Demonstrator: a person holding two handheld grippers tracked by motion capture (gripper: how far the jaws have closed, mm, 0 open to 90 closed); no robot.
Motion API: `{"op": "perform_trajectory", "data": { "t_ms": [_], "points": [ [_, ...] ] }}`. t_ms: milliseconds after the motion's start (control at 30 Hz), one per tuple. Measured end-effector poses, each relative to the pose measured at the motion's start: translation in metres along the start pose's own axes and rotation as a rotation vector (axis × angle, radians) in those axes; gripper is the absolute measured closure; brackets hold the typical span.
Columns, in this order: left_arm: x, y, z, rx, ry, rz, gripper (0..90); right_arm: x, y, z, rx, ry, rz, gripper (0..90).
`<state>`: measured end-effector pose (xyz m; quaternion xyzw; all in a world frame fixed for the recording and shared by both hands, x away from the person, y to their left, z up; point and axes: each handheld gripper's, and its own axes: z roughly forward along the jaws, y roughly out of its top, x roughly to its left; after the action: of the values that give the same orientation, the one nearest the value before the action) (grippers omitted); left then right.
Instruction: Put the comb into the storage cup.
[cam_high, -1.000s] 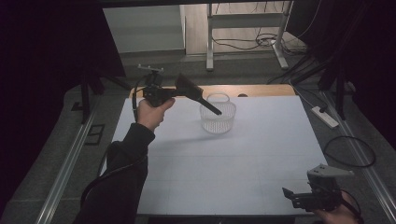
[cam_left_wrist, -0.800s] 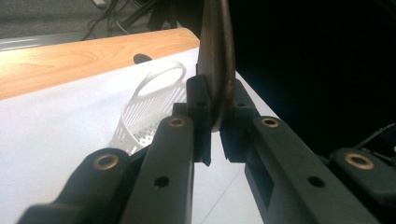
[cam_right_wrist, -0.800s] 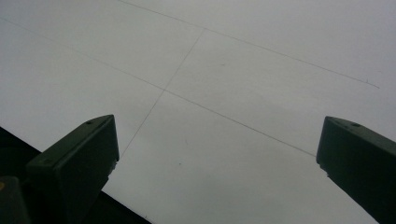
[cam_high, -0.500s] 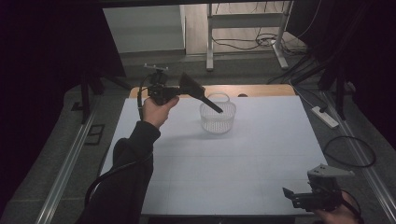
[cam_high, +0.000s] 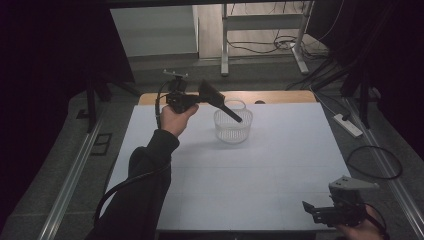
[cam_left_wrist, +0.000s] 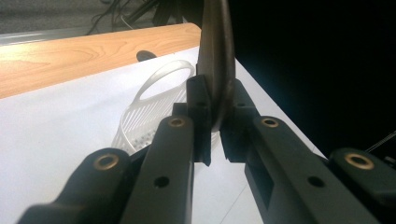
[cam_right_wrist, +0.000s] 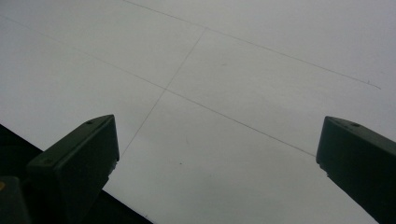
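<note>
Paper-white sheet (cam_high: 250, 185) covers my table, faint creases crossing it; my right gripper (cam_high: 327, 212) sits wide open and empty at its near corner. Farther in, my left gripper (cam_high: 200, 97) pinches a thin black blade-like piece (cam_left_wrist: 215, 60) over the ribbed clear plastic basket (cam_high: 233, 125). Wood edge (cam_high: 280, 96) and cables behind.

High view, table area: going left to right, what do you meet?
Left gripper clamped on a dark flat tool → clear ribbed basket → right gripper, open at the near right corner.
</note>
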<state>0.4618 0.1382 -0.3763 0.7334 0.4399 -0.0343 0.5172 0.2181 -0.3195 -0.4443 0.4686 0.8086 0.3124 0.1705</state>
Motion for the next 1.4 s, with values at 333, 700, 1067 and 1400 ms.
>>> {"op": "perform_trajectory", "data": {
  "t_ms": [333,700,1067,1400],
  "points": [
    [0.002,-0.003,0.014,0.011,0.012,-0.01,82.9,0.0,0.0,-0.001,-0.004,0.001,0.002,0.0],
    [0.007,-0.011,0.031,0.035,0.013,-0.026,82.8,0.0,-0.001,-0.001,-0.01,0.003,0.001,0.0],
    [0.011,-0.019,0.043,0.047,0.007,-0.045,82.8,0.0,-0.001,-0.001,-0.01,0.005,-0.001,0.0],
    [0.016,-0.027,0.053,0.053,0.004,-0.064,82.8,0.0,-0.001,-0.001,-0.01,0.005,-0.001,0.0]
  ]
}}
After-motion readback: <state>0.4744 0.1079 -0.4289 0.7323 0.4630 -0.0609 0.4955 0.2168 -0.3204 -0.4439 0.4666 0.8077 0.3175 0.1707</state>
